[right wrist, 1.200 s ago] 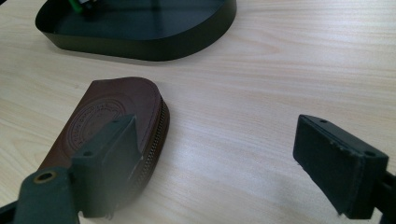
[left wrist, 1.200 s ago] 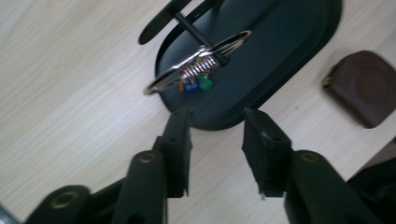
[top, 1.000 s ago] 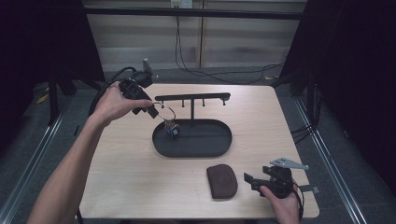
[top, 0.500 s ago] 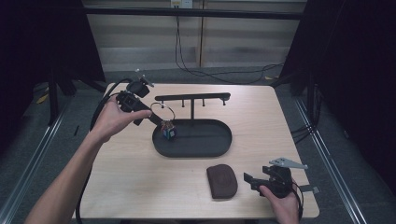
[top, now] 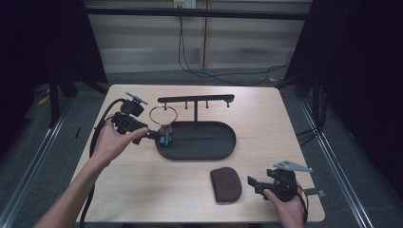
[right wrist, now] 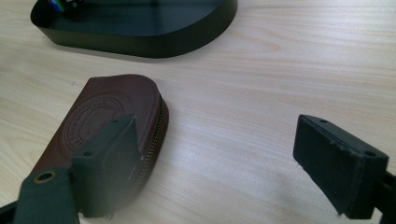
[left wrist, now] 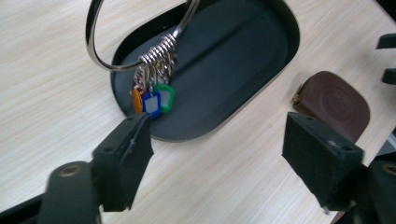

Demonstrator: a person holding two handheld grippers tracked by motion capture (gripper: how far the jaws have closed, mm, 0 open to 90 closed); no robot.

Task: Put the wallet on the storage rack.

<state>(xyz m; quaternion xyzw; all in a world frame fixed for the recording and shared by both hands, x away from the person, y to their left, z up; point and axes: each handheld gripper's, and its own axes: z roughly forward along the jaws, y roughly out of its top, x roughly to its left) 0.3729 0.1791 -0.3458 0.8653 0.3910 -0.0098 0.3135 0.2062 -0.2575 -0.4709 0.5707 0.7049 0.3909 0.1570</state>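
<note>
A large metal key ring (top: 163, 115) with coloured tags (top: 165, 137) hangs at the left end of the black hook rack (top: 196, 99), and its tags reach down to the rim of the oval black tray (top: 223, 142). My left gripper (top: 153, 135) sits just left of the tags. Its jaws have just been opening and stand wide with nothing between them. The left gripper view has the ring (left wrist: 89, 28) and tags (left wrist: 152, 100) just beyond my left gripper (left wrist: 217, 154). My right gripper (top: 254, 183) rests open beside a brown leather pouch (top: 225, 184), which in the right gripper view (right wrist: 107, 116) lies by the left jaw.
The tray (right wrist: 140, 39) and rack stand mid-table. Bare wood lies on all sides of it. A cable (top: 95, 142) trails from the left gripper off the table's left edge. The pouch (left wrist: 334, 102) lies near the front edge.
The left hand has drawn back toward the person and down, away from the rack. Its jaws have opened and let go of the key ring, which stays hanging. The right gripper has kept still.
</note>
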